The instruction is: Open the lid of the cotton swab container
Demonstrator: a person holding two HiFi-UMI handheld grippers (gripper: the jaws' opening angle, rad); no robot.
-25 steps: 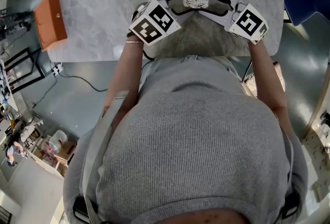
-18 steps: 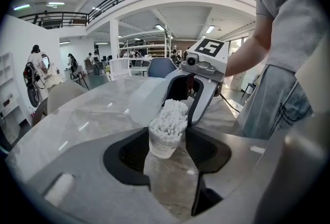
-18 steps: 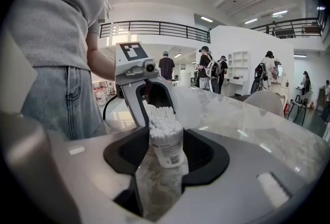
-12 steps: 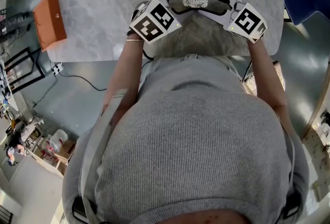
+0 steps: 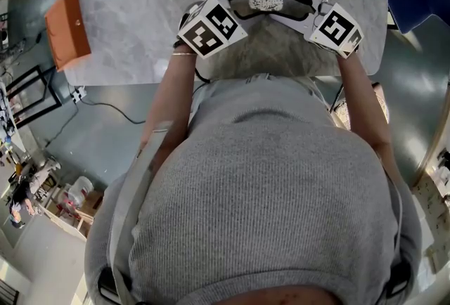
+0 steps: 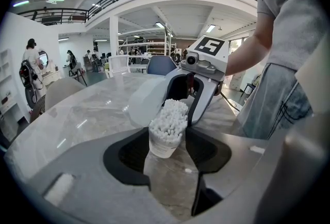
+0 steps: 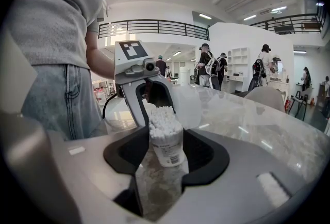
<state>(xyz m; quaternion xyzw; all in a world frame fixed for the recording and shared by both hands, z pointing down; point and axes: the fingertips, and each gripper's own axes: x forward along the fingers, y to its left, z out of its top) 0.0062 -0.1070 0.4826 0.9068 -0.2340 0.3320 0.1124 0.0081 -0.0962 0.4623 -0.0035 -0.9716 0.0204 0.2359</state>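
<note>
Since bare swab heads crowd the top of the cotton swab container (image 6: 166, 132), I judge the lid already open, though I can't find it. At the worktop's (image 5: 126, 22) near edge, my left gripper (image 5: 244, 5) and right gripper (image 5: 297, 7) each hold the container between fairly wide fingers.

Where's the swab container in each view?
Head view: container at top centre.
Left gripper view: centre, just below the middle.
Right gripper view: centre, just below the middle.
Shared landmark: the grey marble table under it, seen in all three views.
</note>
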